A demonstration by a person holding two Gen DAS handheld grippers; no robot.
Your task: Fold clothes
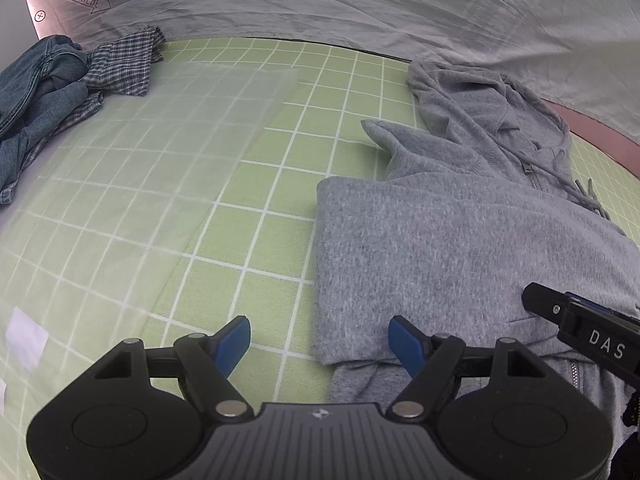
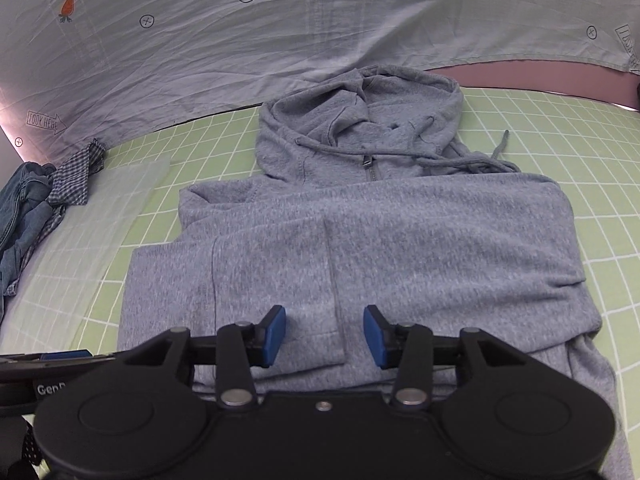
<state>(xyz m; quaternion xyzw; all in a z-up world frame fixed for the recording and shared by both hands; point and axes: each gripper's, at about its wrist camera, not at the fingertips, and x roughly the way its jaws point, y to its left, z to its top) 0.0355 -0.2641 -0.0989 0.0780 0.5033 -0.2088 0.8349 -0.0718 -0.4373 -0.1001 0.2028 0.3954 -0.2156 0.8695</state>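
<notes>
Pale sheet (image 2: pixel 200 60) with carrot prints hangs behind the bench. Green gridded mat (image 1: pixel 260 240) covers the bench (image 2: pixel 560 76). Grey hoodie (image 2: pixel 400 240) lies flat on mat, sleeves folded across the body, hood toward the sheet. Denim and plaid clothes (image 1: pixel 52 92) heaped at mat's far left corner, well apart. Left tool (image 1: pixel 319 342): jaws wide, straddling hoodie's left edge, nothing gripped. Right tool (image 2: pixel 325 334): jaws partway apart above folded sleeve cuff, pads clear of cloth.
</notes>
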